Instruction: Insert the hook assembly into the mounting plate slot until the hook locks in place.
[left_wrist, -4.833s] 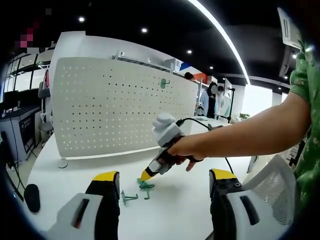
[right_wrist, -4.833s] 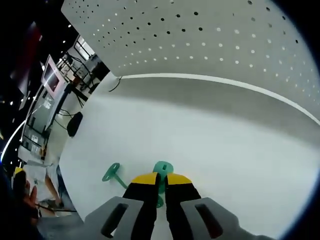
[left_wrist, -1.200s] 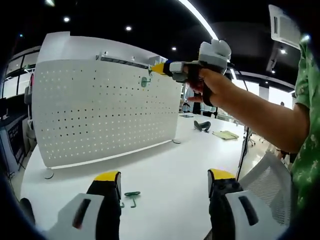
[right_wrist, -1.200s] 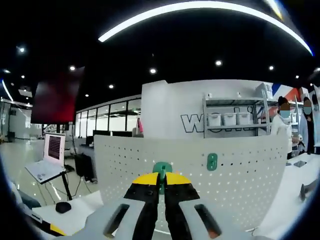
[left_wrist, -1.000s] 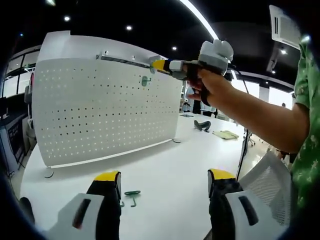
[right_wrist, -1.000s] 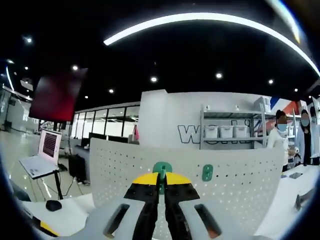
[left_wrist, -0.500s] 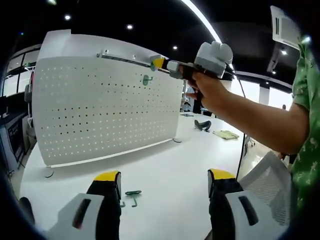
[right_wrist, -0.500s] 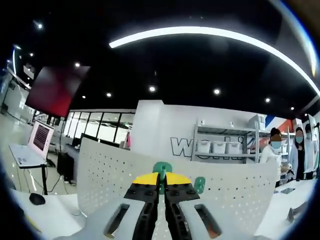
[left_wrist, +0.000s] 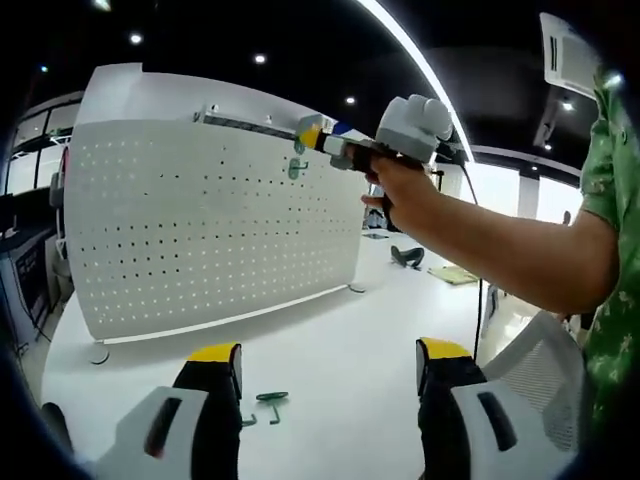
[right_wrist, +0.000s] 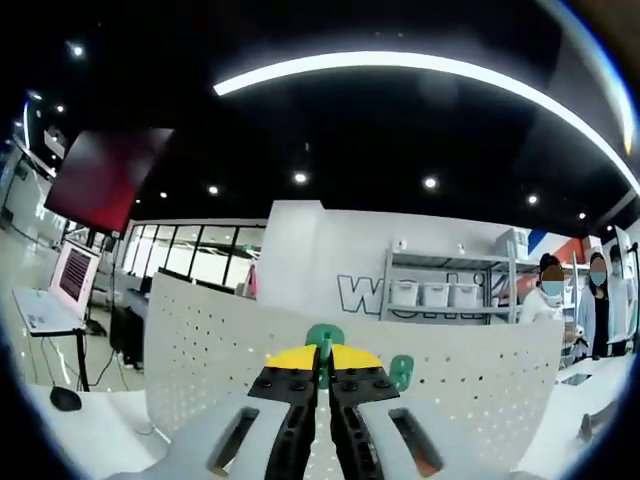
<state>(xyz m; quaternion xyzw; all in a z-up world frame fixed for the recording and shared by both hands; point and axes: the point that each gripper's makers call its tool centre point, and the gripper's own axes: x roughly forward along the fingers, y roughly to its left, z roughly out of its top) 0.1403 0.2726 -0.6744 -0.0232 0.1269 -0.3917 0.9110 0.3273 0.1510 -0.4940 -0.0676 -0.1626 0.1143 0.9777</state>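
Observation:
A white perforated mounting plate (left_wrist: 200, 230) stands upright on the white table (left_wrist: 340, 340). One green hook (left_wrist: 296, 168) hangs near its top edge. A hand holds my right gripper (left_wrist: 310, 135) against the plate's top, just above that mounted hook. In the right gripper view my right gripper (right_wrist: 322, 358) is shut on a green hook assembly (right_wrist: 323, 337), with the mounted hook (right_wrist: 401, 372) just to its right on the plate (right_wrist: 200, 340). My left gripper (left_wrist: 330, 365) stands open low over the table, and two loose green hooks (left_wrist: 270, 398) lie just beyond its left jaw.
A black object (left_wrist: 410, 255) and papers lie on the far part of the table. A mesh chair (left_wrist: 540, 350) stands to the right. Beyond the plate are a laptop (right_wrist: 60, 290), a mouse (right_wrist: 62, 397), a shelf with bins (right_wrist: 440, 290) and two people (right_wrist: 555, 290).
My right gripper has come down a little toward the plate's top edge beside the mounted hook, still shut on its hook. My left gripper stays open over the table.

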